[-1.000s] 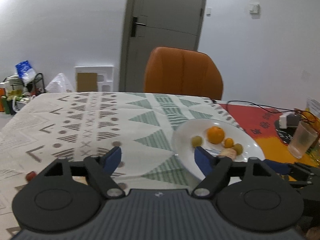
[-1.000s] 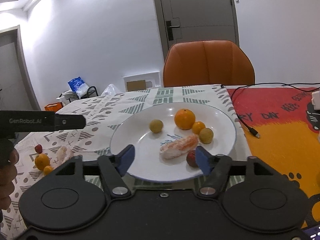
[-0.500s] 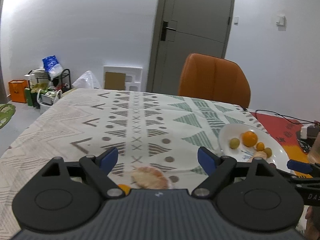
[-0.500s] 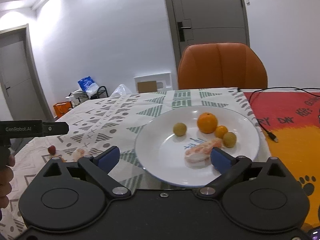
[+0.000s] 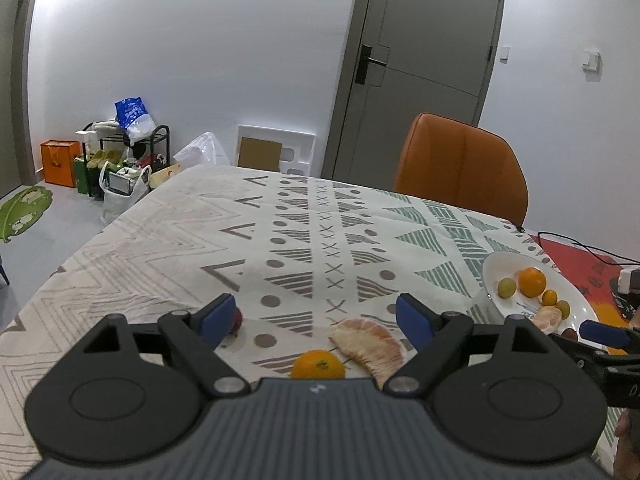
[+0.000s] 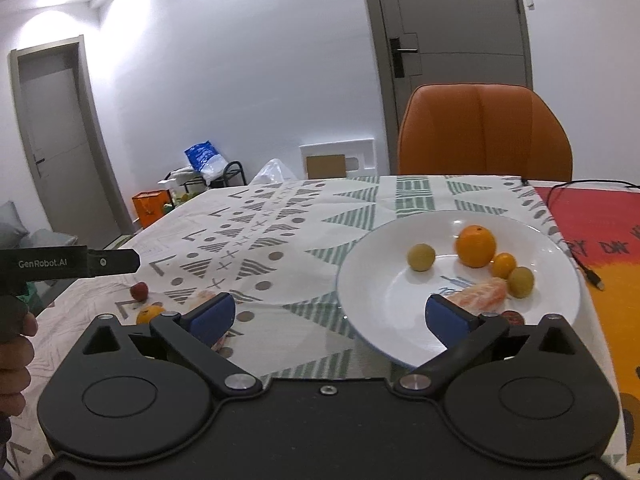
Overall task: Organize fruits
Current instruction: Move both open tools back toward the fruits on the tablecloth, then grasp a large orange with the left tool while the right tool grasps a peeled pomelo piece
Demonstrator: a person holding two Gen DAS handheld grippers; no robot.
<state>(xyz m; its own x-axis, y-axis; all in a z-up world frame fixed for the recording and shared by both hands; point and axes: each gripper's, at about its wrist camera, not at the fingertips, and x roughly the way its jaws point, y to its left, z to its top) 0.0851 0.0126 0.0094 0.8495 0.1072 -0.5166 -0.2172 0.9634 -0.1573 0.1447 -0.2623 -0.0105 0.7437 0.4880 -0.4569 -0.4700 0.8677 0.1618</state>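
Note:
A white plate (image 6: 360,264) holds a big orange (image 6: 475,246), two yellow-green fruits (image 6: 421,257), a small orange (image 6: 503,265), a peeled citrus segment (image 6: 478,296) and a dark red fruit (image 6: 510,316). My right gripper (image 6: 330,316) hovers at the plate's near rim, its jaws opening with nothing gripped. On the cloth lie a mandarin (image 5: 318,364), another peeled segment (image 5: 368,342) and a red fruit (image 5: 237,319) half behind a finger. My left gripper (image 5: 316,318) stands open just above these, touching none.
An orange chair (image 5: 460,168) stands at the table's far side. A black cable (image 6: 580,264) runs over the red and yellow mat (image 6: 612,240) right of the plate. The left gripper's arm (image 6: 72,262) reaches in, with a hand below it.
My left gripper swung left from the plate to the loose fruits on the cloth. The right gripper's jaws spread wider and it shifted left, leaving the dark red fruit on the plate.

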